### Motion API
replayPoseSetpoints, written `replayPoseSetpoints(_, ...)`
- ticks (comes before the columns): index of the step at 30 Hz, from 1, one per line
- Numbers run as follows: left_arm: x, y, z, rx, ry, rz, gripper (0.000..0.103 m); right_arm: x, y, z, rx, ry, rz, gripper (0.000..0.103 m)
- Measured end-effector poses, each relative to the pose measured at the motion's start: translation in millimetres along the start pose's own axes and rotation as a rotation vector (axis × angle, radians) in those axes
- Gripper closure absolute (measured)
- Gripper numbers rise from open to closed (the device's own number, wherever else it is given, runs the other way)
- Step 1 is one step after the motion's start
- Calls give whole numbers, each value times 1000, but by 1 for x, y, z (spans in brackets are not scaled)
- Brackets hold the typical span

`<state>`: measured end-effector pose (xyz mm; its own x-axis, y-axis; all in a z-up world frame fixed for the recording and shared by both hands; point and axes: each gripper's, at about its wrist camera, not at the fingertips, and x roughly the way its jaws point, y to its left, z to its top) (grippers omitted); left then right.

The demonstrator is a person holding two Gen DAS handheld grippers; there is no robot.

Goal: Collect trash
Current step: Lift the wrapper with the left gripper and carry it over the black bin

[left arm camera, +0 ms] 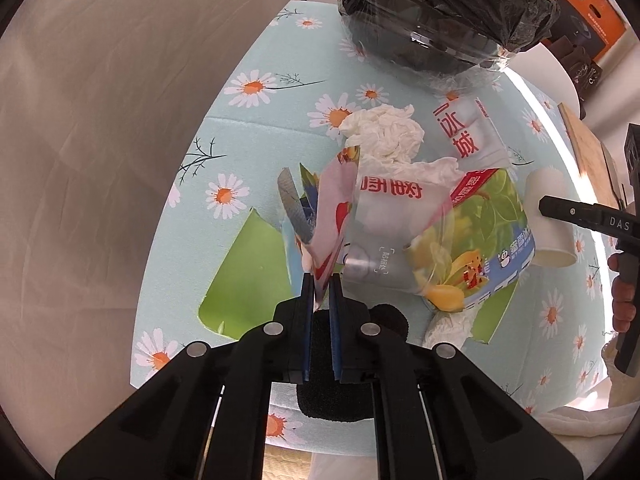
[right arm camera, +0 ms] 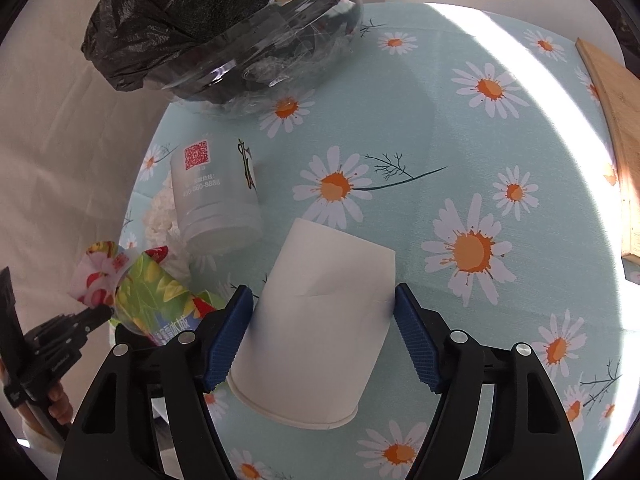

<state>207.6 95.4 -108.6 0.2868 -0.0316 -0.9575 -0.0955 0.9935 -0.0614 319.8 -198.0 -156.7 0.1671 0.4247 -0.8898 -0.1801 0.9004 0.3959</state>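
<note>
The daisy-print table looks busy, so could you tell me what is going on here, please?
A person is clearing litter with two hand-held grippers. The left hand-held gripper is pinched on a colourful wrapper among crumpled tissue and a frosted plastic cup. The right hand-held gripper straddles a white paper cup lying on its side, jaws not yet closed. The bin with a black bag waits at the table's far edge.

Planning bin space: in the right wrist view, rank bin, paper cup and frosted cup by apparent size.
1. black-lined bin
2. white paper cup, though nearness to the camera inflates it
3. frosted plastic cup
</note>
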Motion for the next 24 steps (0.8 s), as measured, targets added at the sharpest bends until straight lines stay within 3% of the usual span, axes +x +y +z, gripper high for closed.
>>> replayPoseSetpoints(12, -22, 2, -11, 33, -75, -14, 98, -39, -3, -45, 7, -59, -20, 36)
replayPoseSetpoints(24, -57, -17, -34, 140, -178, 40, 98, -78, -1, -90, 16, -162, -56, 36)
